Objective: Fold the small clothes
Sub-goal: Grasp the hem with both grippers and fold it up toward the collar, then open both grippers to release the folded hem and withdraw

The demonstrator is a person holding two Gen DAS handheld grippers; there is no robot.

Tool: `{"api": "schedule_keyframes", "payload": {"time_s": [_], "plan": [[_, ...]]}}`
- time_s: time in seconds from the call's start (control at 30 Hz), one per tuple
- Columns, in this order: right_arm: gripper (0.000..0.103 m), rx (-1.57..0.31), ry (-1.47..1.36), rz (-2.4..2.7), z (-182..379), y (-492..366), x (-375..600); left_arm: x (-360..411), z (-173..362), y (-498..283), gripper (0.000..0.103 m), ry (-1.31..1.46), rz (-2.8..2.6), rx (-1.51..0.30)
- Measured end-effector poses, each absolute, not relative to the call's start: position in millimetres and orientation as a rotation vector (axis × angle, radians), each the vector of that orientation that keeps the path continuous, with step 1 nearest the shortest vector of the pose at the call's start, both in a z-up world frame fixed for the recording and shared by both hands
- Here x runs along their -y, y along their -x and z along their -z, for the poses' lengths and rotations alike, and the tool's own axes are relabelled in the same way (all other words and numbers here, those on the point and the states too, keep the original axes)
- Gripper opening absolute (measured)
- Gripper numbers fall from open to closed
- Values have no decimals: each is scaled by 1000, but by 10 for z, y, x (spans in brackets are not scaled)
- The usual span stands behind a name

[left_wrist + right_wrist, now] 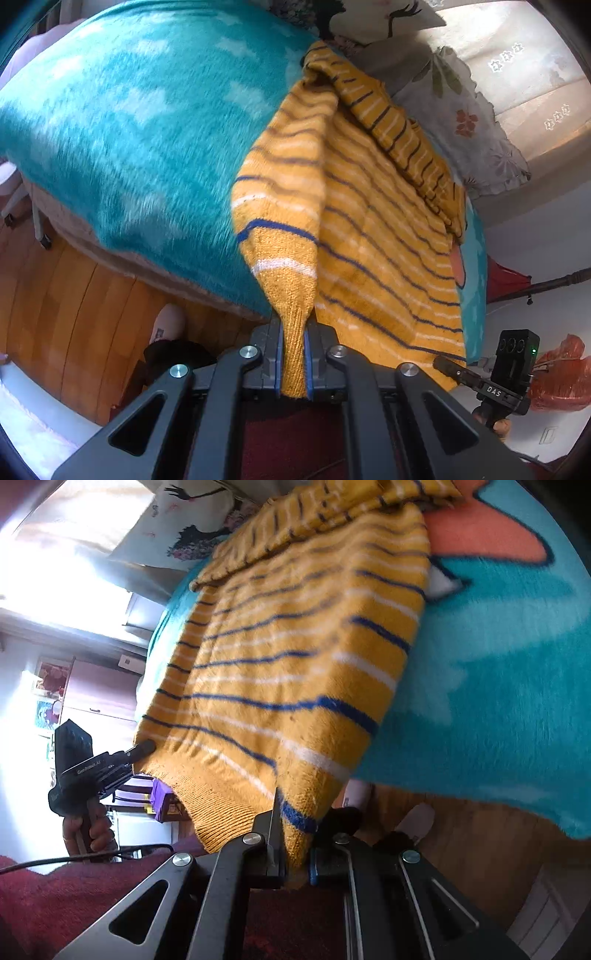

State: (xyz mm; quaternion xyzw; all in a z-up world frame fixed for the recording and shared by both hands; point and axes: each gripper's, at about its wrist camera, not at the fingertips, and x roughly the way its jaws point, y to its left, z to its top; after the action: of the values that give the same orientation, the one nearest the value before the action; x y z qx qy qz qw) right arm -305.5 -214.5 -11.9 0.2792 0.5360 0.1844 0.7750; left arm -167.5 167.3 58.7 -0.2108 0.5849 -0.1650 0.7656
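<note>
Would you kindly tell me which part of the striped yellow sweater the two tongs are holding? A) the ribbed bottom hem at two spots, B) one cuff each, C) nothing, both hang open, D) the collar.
A: the left tongs and the right tongs are each shut on the ribbed hem of the sweater, which lies on the teal blanket.

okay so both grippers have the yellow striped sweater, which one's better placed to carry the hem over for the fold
Neither clearly. The left gripper and right gripper both pinch the sweater hem, one at each corner.
</note>
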Motion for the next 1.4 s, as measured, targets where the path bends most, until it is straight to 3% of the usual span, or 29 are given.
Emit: {"api": "schedule_keyframes", "payload": {"time_s": [0.17, 0.53, 1.03, 1.13, 1.2, 1.23, 1.27, 1.4], "plan": [[9, -1065, -619, -423, -236, 2841, 2245, -1597, -833, 1405, 8, 462, 375, -1193], [9, -883, -617, -284, -837, 1666, 2534, -986, -1241, -70, 8, 306, 467, -1061], [13, -958, -804, -61, -320, 177, 3150, -334, -591, -1682, 10, 279, 485, -1226], [26, -929, -921, -70, -193, 44, 3275, -307, -566, -1811, 18, 302, 519, -1231], [53, -886, -1009, -71, -141, 49, 3375, -327, -602, -1866, 41, 327, 530, -1206], [58, -857, -1068, -66, -100, 32, 3445, -356, -628, -1892, 47, 343, 526, -1184], [61, -828, -1144, -65, -44, 27, 3528, -391, -653, -1920, 54, 361, 517, -1163], [61, -759, -1320, -34, 109, -3, 3776, -506, -686, -2071, 55, 392, 464, -1157]]}}
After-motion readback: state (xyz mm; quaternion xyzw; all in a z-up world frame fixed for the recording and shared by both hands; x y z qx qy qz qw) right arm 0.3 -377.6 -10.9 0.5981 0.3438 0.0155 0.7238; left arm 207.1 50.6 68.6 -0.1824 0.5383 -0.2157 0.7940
